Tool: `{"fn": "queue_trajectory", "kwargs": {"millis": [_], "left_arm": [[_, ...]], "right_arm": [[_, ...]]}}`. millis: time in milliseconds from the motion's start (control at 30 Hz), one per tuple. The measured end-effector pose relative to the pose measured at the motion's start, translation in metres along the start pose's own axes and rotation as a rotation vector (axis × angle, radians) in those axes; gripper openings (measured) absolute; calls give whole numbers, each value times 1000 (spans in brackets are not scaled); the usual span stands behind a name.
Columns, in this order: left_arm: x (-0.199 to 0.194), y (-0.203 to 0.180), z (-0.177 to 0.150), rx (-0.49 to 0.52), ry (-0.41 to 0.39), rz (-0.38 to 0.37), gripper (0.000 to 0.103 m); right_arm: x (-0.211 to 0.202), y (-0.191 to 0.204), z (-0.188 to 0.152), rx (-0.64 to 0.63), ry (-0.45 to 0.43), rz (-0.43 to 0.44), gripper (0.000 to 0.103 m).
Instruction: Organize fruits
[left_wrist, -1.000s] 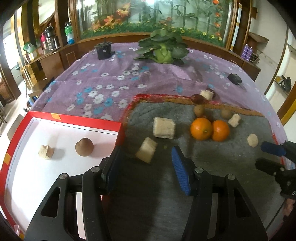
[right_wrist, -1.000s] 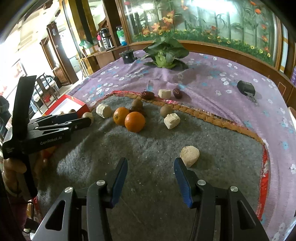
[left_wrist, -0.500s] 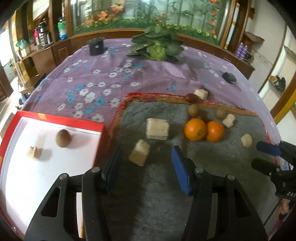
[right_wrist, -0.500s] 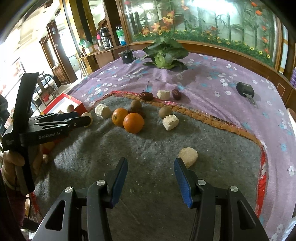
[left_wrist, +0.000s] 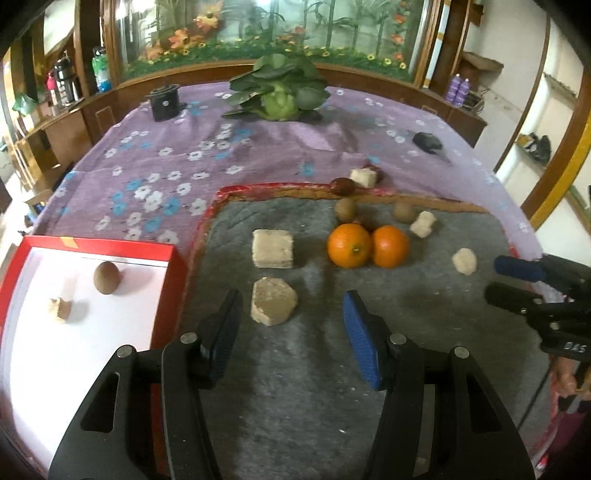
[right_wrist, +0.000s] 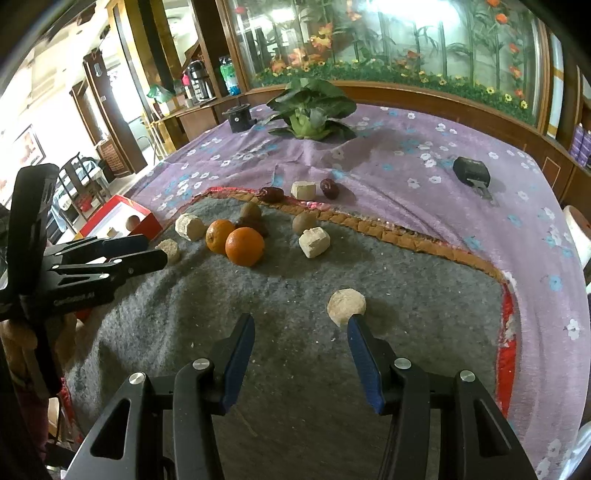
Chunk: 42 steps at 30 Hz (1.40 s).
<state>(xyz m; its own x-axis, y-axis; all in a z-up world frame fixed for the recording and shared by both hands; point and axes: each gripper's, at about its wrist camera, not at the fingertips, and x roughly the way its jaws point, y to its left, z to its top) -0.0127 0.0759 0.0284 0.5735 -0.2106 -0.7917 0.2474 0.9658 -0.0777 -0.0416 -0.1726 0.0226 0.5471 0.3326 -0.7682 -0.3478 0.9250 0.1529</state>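
In the left wrist view my left gripper (left_wrist: 293, 300) is open low over the grey felt mat (left_wrist: 295, 369). A beige hexagonal block (left_wrist: 273, 306) lies untouched between its fingertips, nearer the left one. Two oranges (left_wrist: 349, 245) (left_wrist: 391, 246) sit further ahead, with two kiwis (left_wrist: 346, 209) (left_wrist: 403, 211) behind them. A red box (left_wrist: 177, 266) at the left holds a brown fruit (left_wrist: 107, 277) and a beige scrap (left_wrist: 61, 308). My right gripper (right_wrist: 300, 324) is open and empty, with a round beige chunk (right_wrist: 346, 306) at its right fingertip.
Further beige blocks (left_wrist: 272, 248) (left_wrist: 424, 224) and two dark dates (right_wrist: 271, 194) (right_wrist: 329, 188) lie along the mat's far edge. On the purple flowered cloth (right_wrist: 406, 155) stand a leafy cabbage (right_wrist: 308, 110), a black cup (right_wrist: 240, 118) and a small black device (right_wrist: 472, 171).
The left wrist view has swung to the right: the red box has slid left in it. The beige block has gone from the middle of the gap to nearer the left finger. The right gripper stays put.
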Motion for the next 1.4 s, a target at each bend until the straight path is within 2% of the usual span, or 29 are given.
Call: {"fn": "queue_trajectory", "kwargs": {"millis": [333,500,733,900,933,967,1000,1033,1067,1100,1133,1400], "left_arm": [[25,0,0,23,56,119,55],[28,9,-1,-8,72,95,57],[28,7,-1,8,65,88,57],[28,6,-1,13,63,91,57],[28,5,-1,15,62,92,57],[29,6,-1,17,60,92,57],[28,6,-2,17,58,89,53],[28,6,-2,16,59,76,50],[27,6,-2,12,58,60,44],[26,7,-2,4,58,41,33],[25,7,-2,-4,60,26,30],[6,6,-8,-15,36,46,29]], "right_arm": [[6,-11,-4,15,17,-15,51],[10,-14,-3,16,25,-20,51],[18,-18,0,18,13,-23,51],[33,-18,7,-14,29,-66,51],[39,-17,7,-30,44,-79,49],[41,-17,7,-40,42,-107,40],[41,-16,7,-46,29,-121,35],[41,-17,8,-41,32,-123,34],[41,-18,8,-37,31,-123,33],[39,-18,7,-33,32,-123,30],[36,-18,6,-30,32,-118,28],[13,-4,3,-28,-5,-95,27]]}}
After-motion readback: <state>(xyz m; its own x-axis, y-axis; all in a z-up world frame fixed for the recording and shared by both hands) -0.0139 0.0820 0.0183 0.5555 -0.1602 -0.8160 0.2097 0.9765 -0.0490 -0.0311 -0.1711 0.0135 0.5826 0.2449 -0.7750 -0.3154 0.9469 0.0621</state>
